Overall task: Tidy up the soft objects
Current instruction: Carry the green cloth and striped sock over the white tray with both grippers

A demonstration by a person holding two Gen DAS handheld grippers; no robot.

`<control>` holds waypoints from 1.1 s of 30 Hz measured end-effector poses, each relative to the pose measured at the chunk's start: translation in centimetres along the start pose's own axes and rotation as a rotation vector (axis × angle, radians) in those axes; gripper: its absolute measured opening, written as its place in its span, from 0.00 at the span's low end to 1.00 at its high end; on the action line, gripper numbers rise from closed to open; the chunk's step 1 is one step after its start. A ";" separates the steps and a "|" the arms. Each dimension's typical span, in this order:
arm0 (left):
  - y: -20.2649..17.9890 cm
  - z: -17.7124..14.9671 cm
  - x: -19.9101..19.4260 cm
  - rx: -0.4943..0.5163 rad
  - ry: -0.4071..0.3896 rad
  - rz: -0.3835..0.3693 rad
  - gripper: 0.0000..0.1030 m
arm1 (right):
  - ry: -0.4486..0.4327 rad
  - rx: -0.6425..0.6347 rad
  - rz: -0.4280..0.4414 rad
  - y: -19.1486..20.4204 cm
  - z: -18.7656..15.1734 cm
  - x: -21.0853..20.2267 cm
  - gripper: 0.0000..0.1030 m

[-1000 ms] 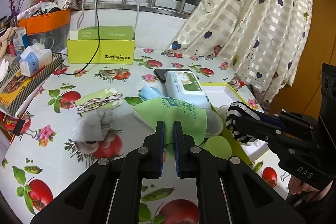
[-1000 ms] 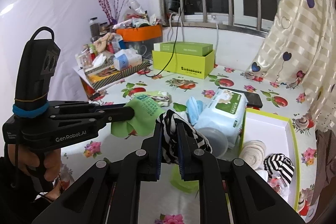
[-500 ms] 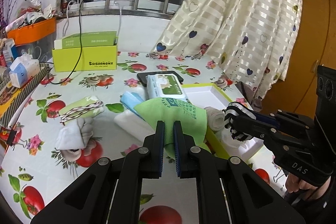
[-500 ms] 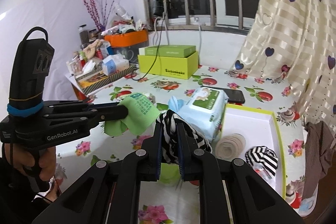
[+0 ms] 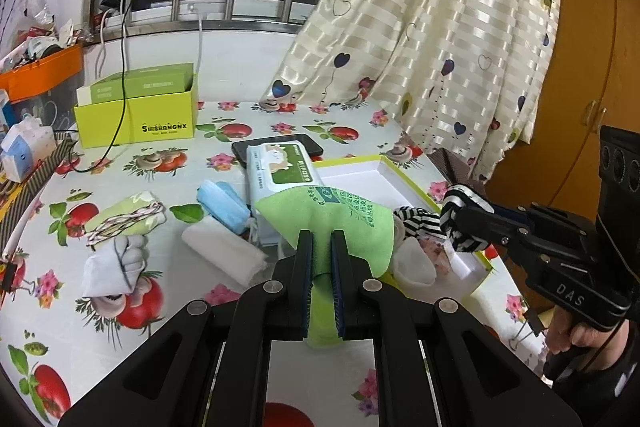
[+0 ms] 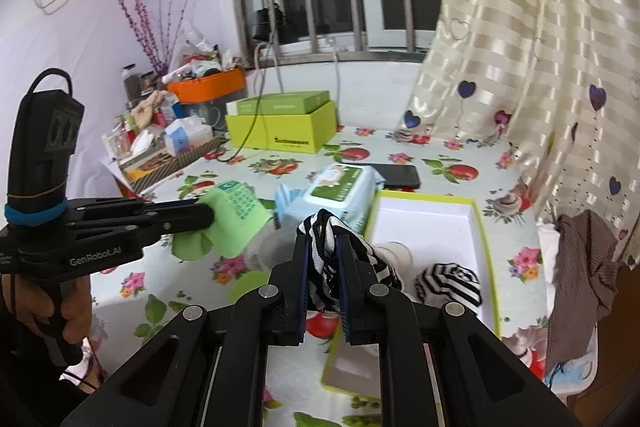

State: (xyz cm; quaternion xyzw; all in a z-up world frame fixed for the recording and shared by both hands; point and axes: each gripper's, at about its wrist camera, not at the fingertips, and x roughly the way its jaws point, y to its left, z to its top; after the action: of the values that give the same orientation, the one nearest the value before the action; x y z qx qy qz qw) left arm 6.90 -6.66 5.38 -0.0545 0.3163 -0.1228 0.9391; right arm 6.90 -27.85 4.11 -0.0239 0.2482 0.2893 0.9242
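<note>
My left gripper [image 5: 321, 239] is shut on a green cloth [image 5: 340, 215] and holds it above the table, just left of the white tray with a yellow-green rim [image 5: 360, 179]. My right gripper [image 6: 323, 231] is shut on a black-and-white striped sock [image 6: 324, 267] over the tray's near left edge [image 6: 484, 227]. A second striped sock [image 6: 448, 283] and a cream roll [image 6: 394, 253] lie in the tray. On the table lie a white-grey sock [image 5: 112, 263], a white roll [image 5: 224, 251], a blue mask pack [image 5: 222, 201] and a green patterned bundle [image 5: 128, 219].
A wet-wipes pack [image 5: 280, 171] and a black phone [image 5: 280, 145] lie behind the cloth. A yellow-green box [image 5: 136, 119] with a cable stands at the back. Clutter and an orange bin [image 6: 208, 87] fill the left. A heart-patterned curtain [image 5: 440, 47] hangs on the right.
Both grippers have moved to the right toward the tray, each still holding its item. The striped sock now hangs over the tray's edge.
</note>
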 end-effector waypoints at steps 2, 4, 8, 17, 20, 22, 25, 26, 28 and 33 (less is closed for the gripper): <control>-0.2 0.1 0.1 0.003 0.001 -0.003 0.09 | -0.001 0.007 -0.010 -0.5 -0.2 -0.2 0.12; -0.5 0.1 0.2 0.008 0.002 -0.006 0.09 | 0.001 0.015 -0.022 -1.0 -0.3 -0.3 0.12; -0.8 0.2 0.3 0.014 0.003 -0.014 0.09 | 0.012 0.034 -0.045 -2.1 -0.8 -0.4 0.12; -2.1 0.1 1.0 0.036 0.018 -0.040 0.09 | 0.076 0.093 -0.123 -5.2 -3.0 0.2 0.12; -2.7 0.1 1.3 0.046 0.025 -0.049 0.09 | 0.109 0.110 -0.155 -6.1 -3.9 0.6 0.12; -3.2 0.0 1.5 0.055 0.031 -0.056 0.09 | 0.132 0.124 -0.171 -6.7 -4.5 0.9 0.12; -3.9 0.0 1.8 0.068 0.040 -0.067 0.09 | 0.167 0.140 -0.192 -7.5 -5.3 1.5 0.12; -4.1 0.0 2.0 0.072 0.043 -0.070 0.09 | 0.178 0.145 -0.195 -7.7 -5.6 1.7 0.12; -4.6 0.0 2.2 0.082 0.049 -0.075 0.09 | 0.199 0.155 -0.199 -8.1 -6.1 2.2 0.12; -5.5 -0.1 2.8 0.100 0.064 -0.086 0.09 | 0.233 0.180 -0.197 -9.0 -7.2 3.0 0.12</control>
State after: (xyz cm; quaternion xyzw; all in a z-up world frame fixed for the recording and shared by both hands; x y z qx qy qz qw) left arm 7.89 -12.74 4.68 -0.0173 0.3370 -0.1805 0.9239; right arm 10.75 -35.12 -4.51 0.0013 0.3748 0.1694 0.9115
